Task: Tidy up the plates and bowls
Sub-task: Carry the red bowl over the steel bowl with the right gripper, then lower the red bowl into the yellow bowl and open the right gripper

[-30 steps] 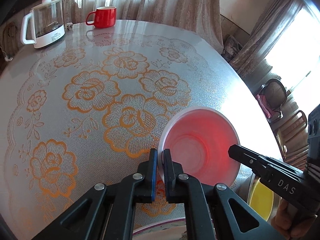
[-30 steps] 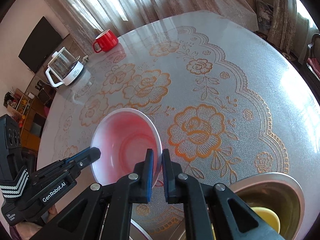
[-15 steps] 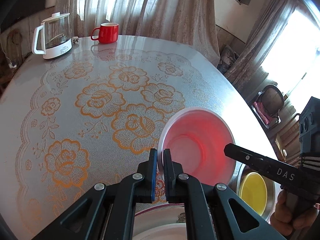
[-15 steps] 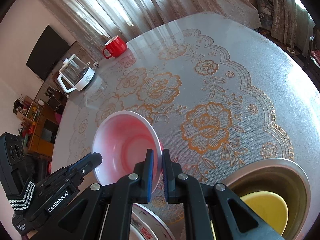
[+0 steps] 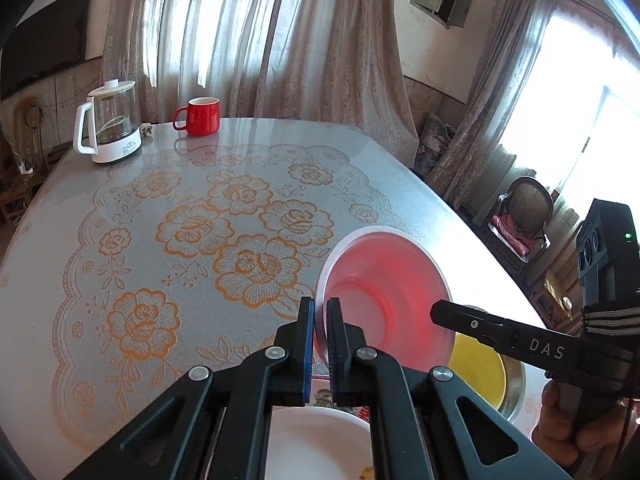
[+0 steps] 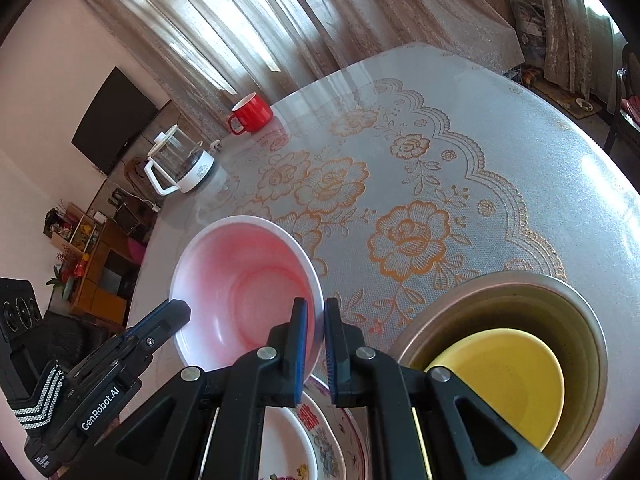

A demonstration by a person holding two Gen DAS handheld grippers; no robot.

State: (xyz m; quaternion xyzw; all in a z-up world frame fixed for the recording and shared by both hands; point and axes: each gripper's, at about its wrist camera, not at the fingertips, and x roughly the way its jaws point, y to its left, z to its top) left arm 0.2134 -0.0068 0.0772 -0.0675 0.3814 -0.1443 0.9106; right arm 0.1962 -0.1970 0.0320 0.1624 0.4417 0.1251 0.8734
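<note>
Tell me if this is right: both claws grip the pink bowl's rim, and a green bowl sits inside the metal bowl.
Not quite. The bowl inside the metal bowl is yellow, not green; the right wrist view shows it. The rest holds: the left claw and right claw both grip the pink bowl by its rim.

A translucent, glossy plastic is seen in the pink bowl [image 6: 244, 292]. The large basin [image 6: 576, 304] looks like brushed metal. The desk [image 5: 120, 208] is covered by a smooth, shiny, lace-patterned sheet.

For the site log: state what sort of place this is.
Probably a home living or dining room: a table with a floral cover, a kettle and mug, curtained windows, and a wall-mounted TV.
</note>
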